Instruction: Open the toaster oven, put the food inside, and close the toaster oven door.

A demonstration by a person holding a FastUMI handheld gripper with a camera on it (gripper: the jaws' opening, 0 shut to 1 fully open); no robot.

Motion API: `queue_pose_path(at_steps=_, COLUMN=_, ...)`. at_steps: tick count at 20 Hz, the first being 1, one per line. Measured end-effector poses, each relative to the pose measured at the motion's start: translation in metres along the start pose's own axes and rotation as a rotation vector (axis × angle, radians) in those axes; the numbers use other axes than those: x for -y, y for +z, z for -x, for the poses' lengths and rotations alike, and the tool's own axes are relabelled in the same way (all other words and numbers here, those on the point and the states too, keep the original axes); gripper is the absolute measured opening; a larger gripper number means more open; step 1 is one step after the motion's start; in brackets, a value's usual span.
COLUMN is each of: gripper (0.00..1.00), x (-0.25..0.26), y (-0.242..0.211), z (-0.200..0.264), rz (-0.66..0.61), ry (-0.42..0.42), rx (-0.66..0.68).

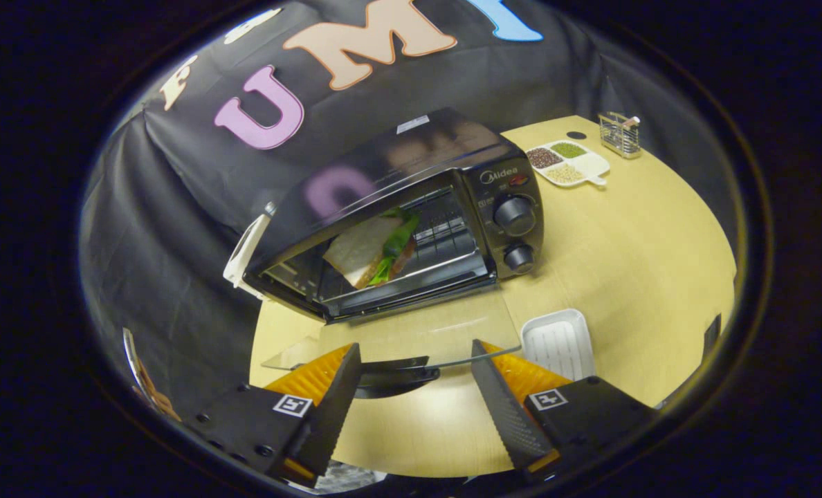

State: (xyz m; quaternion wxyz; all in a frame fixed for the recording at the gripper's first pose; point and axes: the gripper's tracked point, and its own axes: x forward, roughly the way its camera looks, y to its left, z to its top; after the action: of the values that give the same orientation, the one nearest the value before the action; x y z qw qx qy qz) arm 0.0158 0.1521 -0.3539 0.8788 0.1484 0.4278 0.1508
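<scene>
The gripper (pixel 416 387) is spread wide and grasps nothing, its two fingers (pixel 331 401) apart with the black door handle (pixel 394 377) lying between them at about 12 o'clock from the tips. The handle sits on the lip of the glass door (pixel 418 332), which is folded down flat and reaches from the fingers up to the mouth of the toaster oven (pixel 411 207). That spread looks chosen to straddle the handle — ready to catch it and swing the door up.

Farther out at 12 o'clock, the food (pixel 376 249) — a sandwich with green leaf showing — rests on the rack inside the oven, so closing the door seems to be all that is left.

At 2 o'clock from the fingers a white tray (pixel 560 339) lies empty on the table (pixel 646 263), probably where the sandwich came from. Well beyond, at 1 o'clock, sit a divided dish (pixel 569 164) and a wire holder (pixel 620 133), clear of the work.
</scene>
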Motion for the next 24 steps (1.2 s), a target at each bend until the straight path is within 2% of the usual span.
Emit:
queue_pose_path(at_steps=6, gripper=0.97, x=-0.006, y=0.015, z=0.0, rz=-0.017, ry=0.001, rx=0.029)
queue_pose_path(at_steps=18, gripper=0.97, x=-0.025, y=0.074, z=-0.017, rz=-0.108, ry=0.046, rx=0.131)
queue_pose_path(at_steps=21, gripper=0.97, x=-0.028, y=0.093, z=-0.028, rz=-0.054, ry=0.038, rx=0.18)
queue_pose_path(at_steps=24, gripper=0.97, x=-0.031, y=0.106, z=-0.035, rz=-0.096, ry=0.039, rx=0.205)
